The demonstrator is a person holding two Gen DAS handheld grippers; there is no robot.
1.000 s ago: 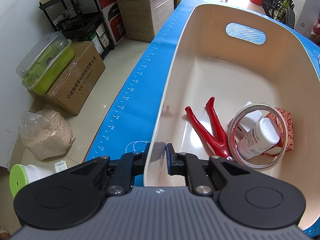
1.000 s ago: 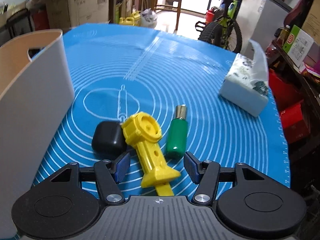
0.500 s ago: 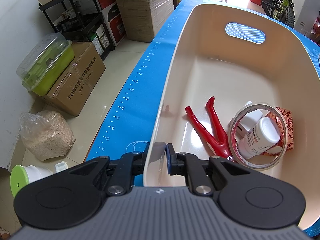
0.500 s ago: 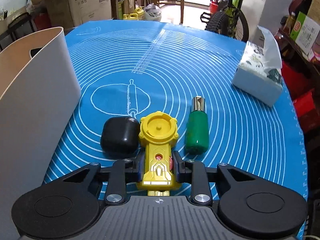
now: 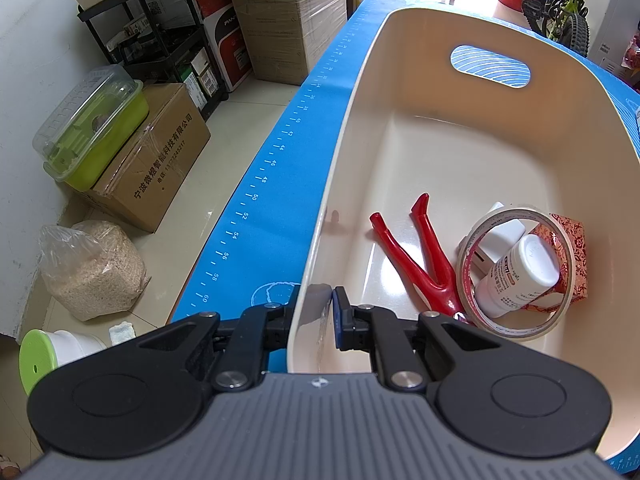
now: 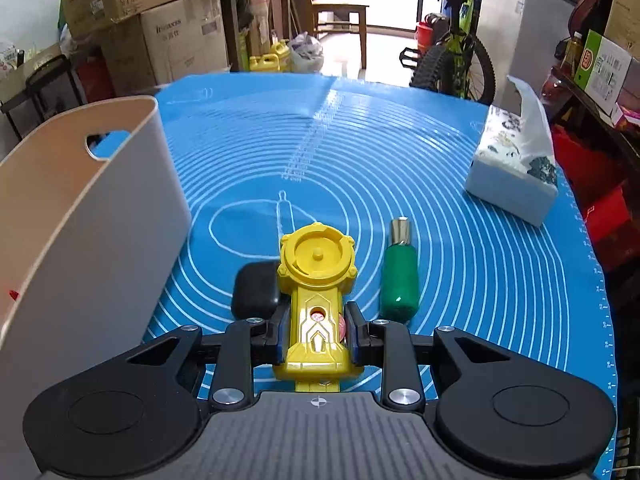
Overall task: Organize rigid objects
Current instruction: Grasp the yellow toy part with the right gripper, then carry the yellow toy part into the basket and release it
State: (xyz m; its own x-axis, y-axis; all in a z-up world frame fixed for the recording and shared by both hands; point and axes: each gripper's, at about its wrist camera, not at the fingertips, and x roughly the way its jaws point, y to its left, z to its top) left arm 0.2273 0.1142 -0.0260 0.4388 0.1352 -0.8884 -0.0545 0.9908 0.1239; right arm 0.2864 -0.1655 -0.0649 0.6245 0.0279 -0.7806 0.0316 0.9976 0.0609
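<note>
While my left hand-held gripper [image 5: 316,312] clamps the bin [image 5: 440,152] wall to steady it, my right hand-held gripper [image 6: 316,330] grips the yellow toy [image 6: 316,280] by its narrow handle (just above the table [image 6: 480,280]), ready, I judge, for the bin.

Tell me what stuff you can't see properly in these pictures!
- White block in the bin, left wrist view: partly covered by the tape roll and white bottle.
- Red patterned box, same view: mostly behind the tape roll.
- Black case, right wrist view: its right side hides behind the yellow toy.
- Yellow toy's bottom end: covered by the right tool.
- Bottle label: too small to read.
</note>
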